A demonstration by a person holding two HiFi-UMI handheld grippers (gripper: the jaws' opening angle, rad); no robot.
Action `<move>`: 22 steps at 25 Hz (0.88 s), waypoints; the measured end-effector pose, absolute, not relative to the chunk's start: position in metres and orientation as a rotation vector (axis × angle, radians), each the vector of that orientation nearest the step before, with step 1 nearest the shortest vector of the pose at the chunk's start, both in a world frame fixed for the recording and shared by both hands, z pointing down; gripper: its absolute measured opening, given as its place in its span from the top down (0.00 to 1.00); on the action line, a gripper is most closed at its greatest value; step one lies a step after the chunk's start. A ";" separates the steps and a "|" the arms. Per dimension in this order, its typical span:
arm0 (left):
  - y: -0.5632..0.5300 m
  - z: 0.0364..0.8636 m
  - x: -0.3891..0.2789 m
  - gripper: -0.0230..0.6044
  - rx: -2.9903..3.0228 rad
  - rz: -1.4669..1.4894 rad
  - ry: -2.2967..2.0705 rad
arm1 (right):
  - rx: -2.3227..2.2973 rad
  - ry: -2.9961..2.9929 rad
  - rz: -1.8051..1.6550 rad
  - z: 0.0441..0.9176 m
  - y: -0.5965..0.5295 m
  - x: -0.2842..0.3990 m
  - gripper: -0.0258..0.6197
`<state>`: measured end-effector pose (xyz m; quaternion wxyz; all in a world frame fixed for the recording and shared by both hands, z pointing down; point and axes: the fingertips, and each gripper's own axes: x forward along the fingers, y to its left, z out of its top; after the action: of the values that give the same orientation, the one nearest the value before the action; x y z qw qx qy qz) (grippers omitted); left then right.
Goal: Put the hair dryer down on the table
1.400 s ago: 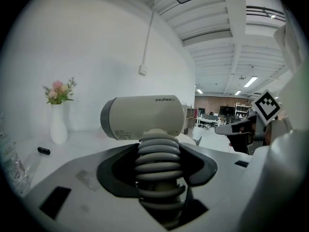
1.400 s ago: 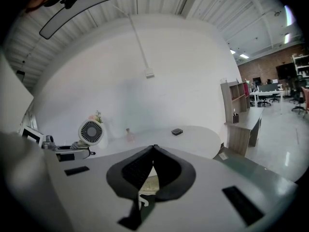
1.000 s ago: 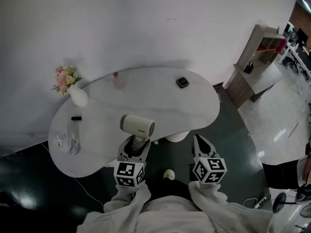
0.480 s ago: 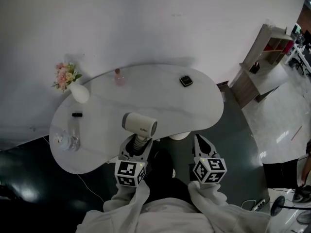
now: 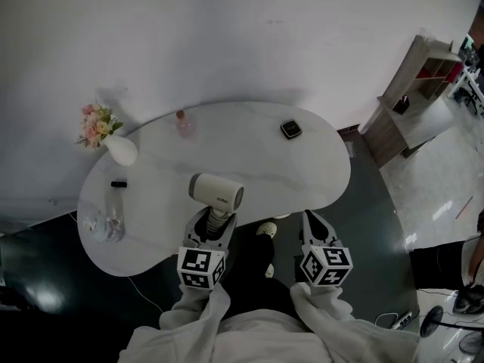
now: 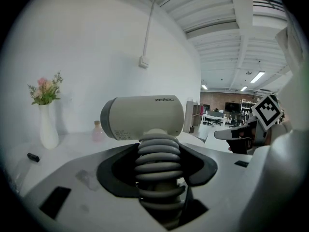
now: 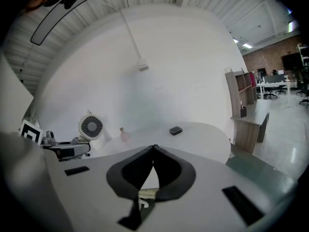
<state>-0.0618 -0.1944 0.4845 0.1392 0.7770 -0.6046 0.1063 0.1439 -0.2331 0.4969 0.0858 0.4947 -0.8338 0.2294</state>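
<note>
A cream hair dryer with a grey ribbed handle stands upright in my left gripper, which is shut on the handle. The dryer's barrel lies level and is held above the front edge of the white table. In the right gripper view the hair dryer shows as a round grille, with the left gripper below it. My right gripper hangs off the table's front edge over the dark floor. Its jaws meet at the tips with nothing between them.
On the table stand a white vase with flowers, a small pink bottle, a black square object, a small black piece and a clear crumpled thing. A wooden shelf unit stands to the right. A shoe shows under the table edge.
The hair dryer stays in my left gripper at about the same spot over the table's front edge. The person's foot has shifted on the floor below.
</note>
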 end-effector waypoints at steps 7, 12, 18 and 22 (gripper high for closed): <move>-0.243 0.482 -0.066 0.60 2.256 0.312 -1.738 | 1.469 -2.472 0.689 0.497 -0.276 0.140 0.88; -0.278 0.486 -0.070 0.60 2.255 0.316 -1.723 | 1.466 -2.456 0.693 0.499 -0.307 0.136 0.88; -0.320 0.493 -0.075 0.60 2.244 0.334 -1.701 | 1.464 -2.431 0.701 0.503 -0.346 0.132 0.88; -0.347 0.498 -0.080 0.60 2.241 0.351 -1.680 | 1.459 -2.419 0.700 0.504 -0.373 0.127 0.88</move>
<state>-0.0797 -0.3474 0.4979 0.1587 0.7839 -0.5876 0.1226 0.1267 -0.3729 0.5038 0.1154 0.4981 -0.8256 0.2388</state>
